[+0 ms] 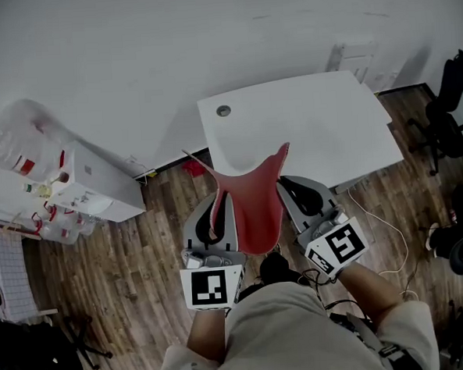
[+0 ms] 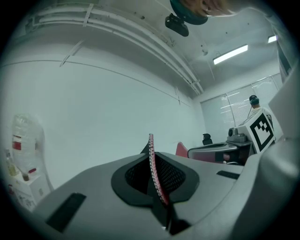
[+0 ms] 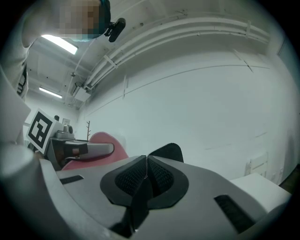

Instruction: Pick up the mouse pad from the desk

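Note:
The red mouse pad [image 1: 252, 206] hangs in the air in front of the white desk [image 1: 314, 124], sagging between my two grippers. My left gripper [image 1: 219, 203] is shut on its left edge, which stands as a thin red and black strip [image 2: 151, 161] between the pads in the left gripper view. My right gripper [image 1: 283, 187] is shut on the pad's right edge. In the right gripper view a black corner of the pad [image 3: 171, 151] sticks up past the jaws of the right gripper [image 3: 146, 174], and the red face [image 3: 105, 140] shows behind the other gripper.
The desk top has a round cable hole [image 1: 224, 110] and stands against the white wall. A white cabinet [image 1: 91, 185] and a clear plastic bottle [image 1: 18, 142] are at the left. Office chairs [image 1: 446, 105] stand at the right, and a cable [image 1: 383, 226] lies on the wood floor.

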